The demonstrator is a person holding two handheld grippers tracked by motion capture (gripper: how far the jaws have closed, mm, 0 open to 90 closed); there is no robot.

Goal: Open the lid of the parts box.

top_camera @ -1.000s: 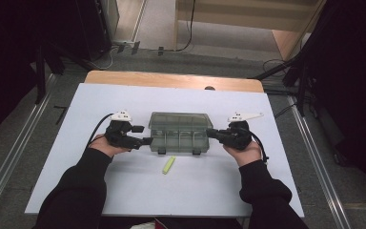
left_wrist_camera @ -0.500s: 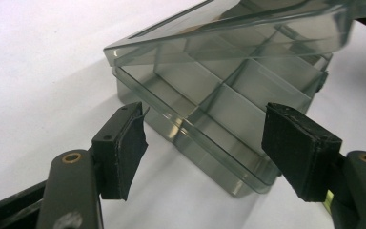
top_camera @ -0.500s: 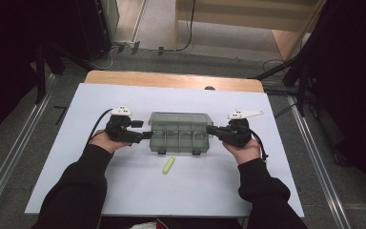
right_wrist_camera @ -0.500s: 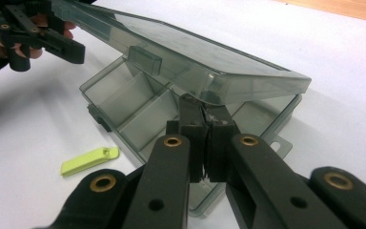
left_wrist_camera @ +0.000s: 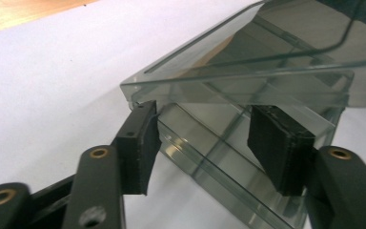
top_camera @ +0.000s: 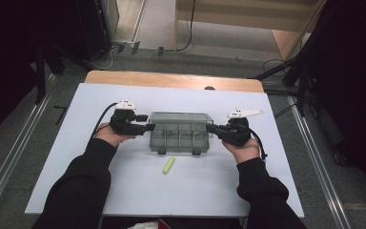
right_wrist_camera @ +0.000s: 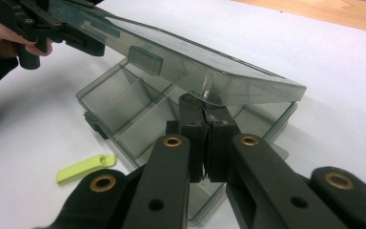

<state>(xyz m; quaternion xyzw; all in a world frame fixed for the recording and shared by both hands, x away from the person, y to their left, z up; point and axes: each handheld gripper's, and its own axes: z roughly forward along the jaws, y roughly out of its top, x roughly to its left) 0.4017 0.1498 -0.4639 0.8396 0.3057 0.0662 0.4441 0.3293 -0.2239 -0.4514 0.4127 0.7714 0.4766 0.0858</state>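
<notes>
A clear grey compartment box lies mid-table with its lid lifted off the base. My left gripper is at the box's left end. Its jaws have just been closing, and in the left gripper view the box's end wall sits between the pads, just under the lid; one pad touches the lid's corner. My right gripper is at the right end, shut, its tips under the raised lid edge. A small yellow-green piece lies in front of the box.
The white table has bare room in front of and behind the box. A wooden strip runs along its far edge. Cables and dark stands are on the floor beyond.
The left gripper's jaws have narrowed around the box's left end, and that hand has shifted a little. The right gripper and the yellow-green piece have stayed put.
</notes>
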